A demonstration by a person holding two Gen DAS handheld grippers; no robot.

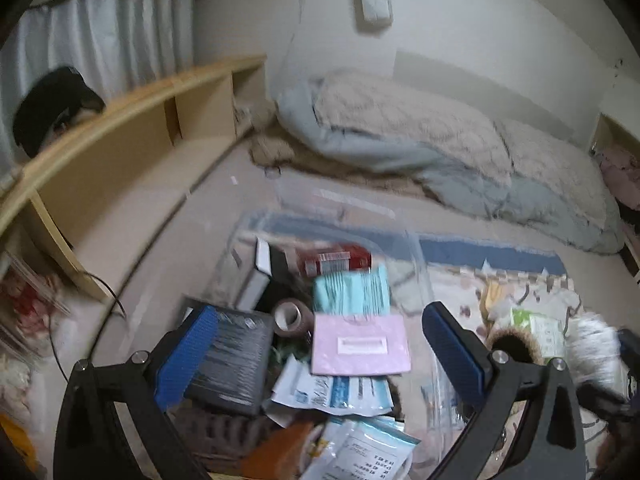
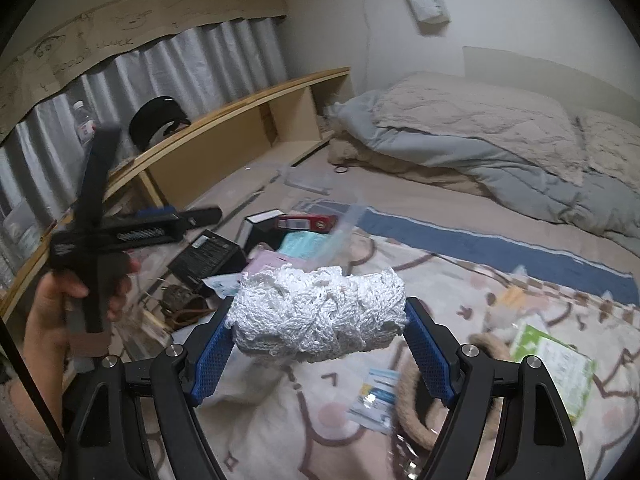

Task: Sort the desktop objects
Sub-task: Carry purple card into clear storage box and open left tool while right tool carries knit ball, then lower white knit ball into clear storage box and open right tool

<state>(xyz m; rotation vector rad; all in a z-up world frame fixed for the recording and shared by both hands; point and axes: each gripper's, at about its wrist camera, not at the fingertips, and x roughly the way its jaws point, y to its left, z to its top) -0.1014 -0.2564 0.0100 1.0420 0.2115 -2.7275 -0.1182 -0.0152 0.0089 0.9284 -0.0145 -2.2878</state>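
While your right gripper (image 2: 318, 350) tilts downward over the patterned blanket (image 2: 288, 432), its blue pads press both ends of a white crocheted bundle (image 2: 318, 308), lifted clear of the bedding. Your left hand (image 2: 60, 304) holds the left gripper (image 1: 320, 360) at the far left, jaws spread wide with nothing between them, angled down over a clear bin (image 1: 412, 248) of packets. Motion blur smears that gripper and the bin's walls; the packet print is unreadable. The bundle looks knotted, lacy and soft, bulging between the pads.
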